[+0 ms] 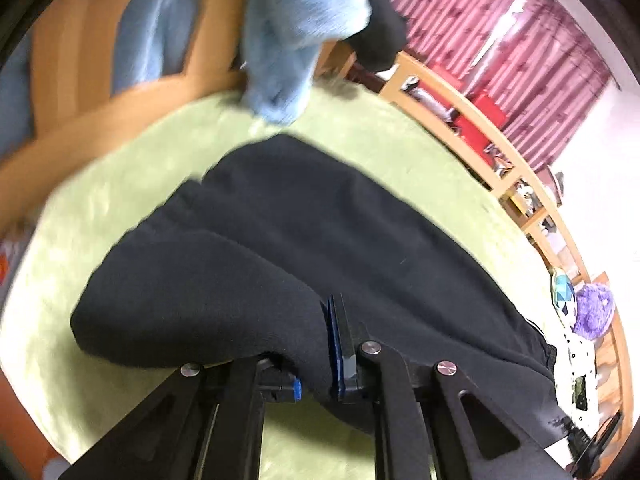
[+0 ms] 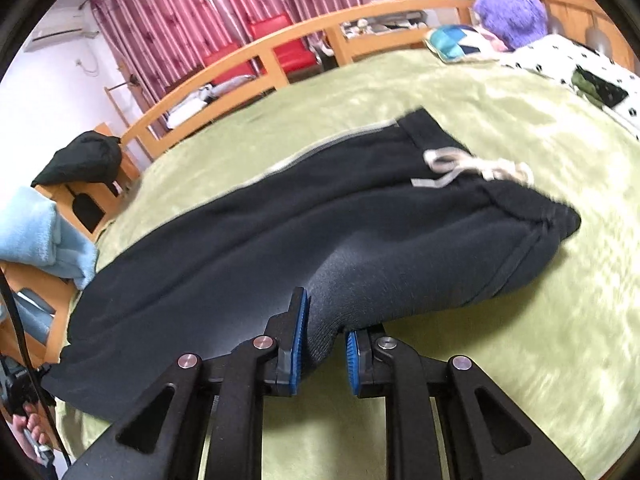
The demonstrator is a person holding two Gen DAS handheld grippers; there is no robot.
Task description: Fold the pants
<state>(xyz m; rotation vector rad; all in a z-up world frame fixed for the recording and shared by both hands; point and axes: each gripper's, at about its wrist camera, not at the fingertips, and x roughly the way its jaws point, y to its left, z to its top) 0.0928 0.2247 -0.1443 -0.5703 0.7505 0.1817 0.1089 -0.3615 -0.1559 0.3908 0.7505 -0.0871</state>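
Clearly, few containers show: the light wooden open shelf unit (image 1: 516,184) along the bed's far side holds small cluttered items too blurred to name, and through its rails two red boxy shapes (image 2: 256,44) show in front of the pink striped curtains (image 2: 168,20).

The dark navy fleece pants (image 2: 280,220) lie stretched across the pale green fuzzy bed blanket (image 2: 500,280). In the right wrist view the right gripper (image 2: 326,354) sits at 6 o'clock, its blue-padded fingers (image 2: 298,344) pinching a raised fold of the pants' near edge; the fabric fills the gap between the pads. From there the waistband with its whitish drawstring (image 2: 472,166) lies toward 1 o'clock and the legs run off toward 9 o'clock.

In the left wrist view the left gripper (image 1: 316,360) is at 6 o'clock, its jaws pressed nearly together on a bunched ridge of the same pants (image 1: 320,232); the cloth drapes over the left finger and hides most of it. The rest of the garment spreads toward 12 and 4 o'clock.

Only the right view shows the drawstring, a grey side stripe and a hand (image 2: 28,432) at 8 o'clock. The light blue fluffy towel (image 1: 296,24) hangs at 12 o'clock in the left view and sits at 9 o'clock in the right. The purple furry plush toy (image 2: 512,12) shows in both.
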